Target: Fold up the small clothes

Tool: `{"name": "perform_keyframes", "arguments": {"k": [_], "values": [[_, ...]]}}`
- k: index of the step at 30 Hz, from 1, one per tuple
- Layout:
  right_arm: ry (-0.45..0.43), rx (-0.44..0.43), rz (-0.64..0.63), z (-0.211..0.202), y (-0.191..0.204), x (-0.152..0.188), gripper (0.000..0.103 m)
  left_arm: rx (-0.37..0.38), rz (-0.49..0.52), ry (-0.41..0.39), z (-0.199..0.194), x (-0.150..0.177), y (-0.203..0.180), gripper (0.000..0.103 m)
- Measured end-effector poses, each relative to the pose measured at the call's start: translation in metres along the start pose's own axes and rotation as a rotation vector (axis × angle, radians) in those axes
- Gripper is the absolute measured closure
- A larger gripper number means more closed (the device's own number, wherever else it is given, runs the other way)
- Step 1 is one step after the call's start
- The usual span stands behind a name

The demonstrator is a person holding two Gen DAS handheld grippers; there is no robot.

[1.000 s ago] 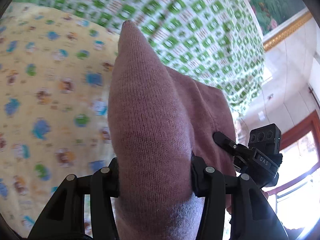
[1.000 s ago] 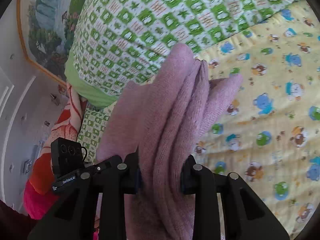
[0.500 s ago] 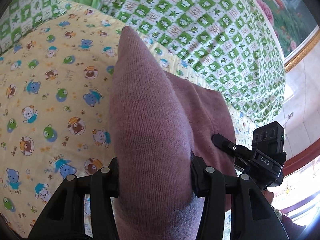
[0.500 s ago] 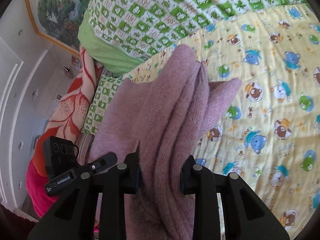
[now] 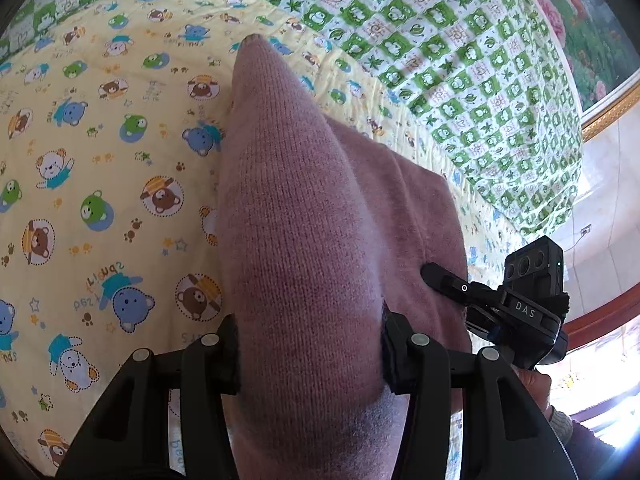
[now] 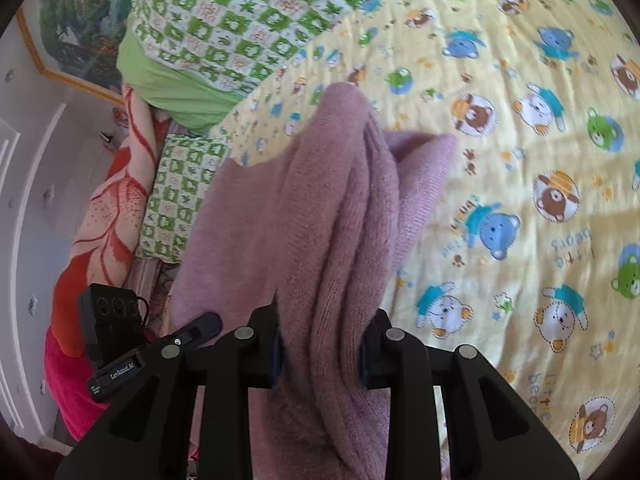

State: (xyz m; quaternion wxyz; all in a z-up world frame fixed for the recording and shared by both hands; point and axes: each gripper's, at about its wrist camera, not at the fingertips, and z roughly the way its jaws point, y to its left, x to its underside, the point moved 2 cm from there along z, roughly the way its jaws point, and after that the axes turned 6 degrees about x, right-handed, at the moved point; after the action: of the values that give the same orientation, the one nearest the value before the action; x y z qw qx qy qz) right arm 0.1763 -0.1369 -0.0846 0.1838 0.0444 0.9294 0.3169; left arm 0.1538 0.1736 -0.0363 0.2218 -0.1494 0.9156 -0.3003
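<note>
A pink knitted garment [image 5: 296,216] is held up over the bed between both grippers. My left gripper [image 5: 310,352] is shut on one bunched edge of it; the cloth bulges forward between the jaws. My right gripper [image 6: 320,344] is shut on the other edge, where the pink garment [image 6: 336,216] hangs in several folds. The right gripper also shows in the left wrist view [image 5: 516,304] at the garment's right side, and the left gripper in the right wrist view [image 6: 132,340]. The fingertips are hidden by cloth.
A yellow sheet with cartoon bears [image 5: 100,168] covers the bed below; it also fills the right wrist view [image 6: 520,160]. A green-and-white checked quilt [image 5: 460,52] is piled at the far side. An orange-red blanket [image 6: 104,208] lies at the bed's edge.
Both grippers have tilted down toward the yellow sheet with the garment still held; more of the sheet and less of the checked quilt is in view. The grips have not changed.
</note>
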Motion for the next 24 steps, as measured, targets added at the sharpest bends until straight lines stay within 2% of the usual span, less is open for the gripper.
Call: {"name": "perform_keyframes", "arguments": {"k": [4, 7, 12, 17, 24], "values": [[0.009, 0.034, 0.027, 0.006, -0.012, 0.002, 0.073, 0.006, -0.027, 0.018, 0.006, 0.004, 0.011, 0.050], [0.015, 0.053, 0.038, 0.010, -0.016, 0.002, 0.069, 0.016, -0.044, 0.028, 0.006, 0.006, 0.016, 0.047], [0.027, 0.066, 0.071, 0.008, -0.019, 0.005, 0.048, 0.025, -0.062, 0.032, -0.004, 0.009, 0.020, 0.042], [0.008, 0.098, 0.077, -0.015, -0.019, 0.019, 0.042, 0.028, -0.072, 0.025, -0.027, 0.022, 0.026, 0.039], [-0.064, 0.166, 0.034, -0.060, -0.011, 0.056, 0.041, 0.019, -0.083, 0.053, -0.047, 0.050, 0.040, 0.036]]}}
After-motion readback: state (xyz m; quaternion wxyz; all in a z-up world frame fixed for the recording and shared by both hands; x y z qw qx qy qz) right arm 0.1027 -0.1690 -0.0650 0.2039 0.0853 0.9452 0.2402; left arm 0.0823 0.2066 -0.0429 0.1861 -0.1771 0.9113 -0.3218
